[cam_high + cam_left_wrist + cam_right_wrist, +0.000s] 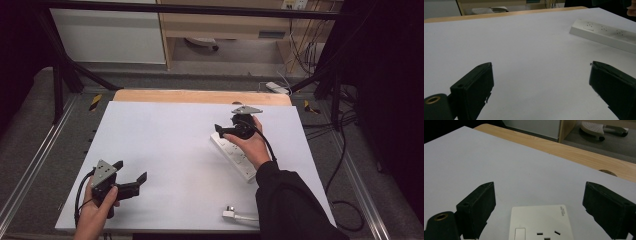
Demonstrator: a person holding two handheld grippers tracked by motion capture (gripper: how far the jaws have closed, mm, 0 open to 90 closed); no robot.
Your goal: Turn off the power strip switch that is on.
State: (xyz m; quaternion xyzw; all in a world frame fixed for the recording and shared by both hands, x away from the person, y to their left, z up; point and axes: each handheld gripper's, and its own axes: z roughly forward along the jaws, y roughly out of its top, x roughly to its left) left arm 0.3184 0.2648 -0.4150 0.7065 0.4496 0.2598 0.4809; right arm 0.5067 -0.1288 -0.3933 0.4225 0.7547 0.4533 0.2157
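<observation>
Hovering over white power strip (234, 151) at tabletop's (165, 145) right side — your right gripper (539, 212), jaws spread, nothing clamped. Left gripper (131, 176) near front-left edge — jaws also apart, empty.

The table (165, 150) carried a white top sheet over a light wooden board whose far edge (200, 96) remained exposed. A black metal frame (190, 9) enclosed the work area, with aluminium rails (30, 167) along both sides. Grey carpet (235, 55) covered the floor behind. A wooden cabinet (225, 22) and a white panel (107, 35) stood at the rear. Black cables (305, 45) hung at the right.
</observation>
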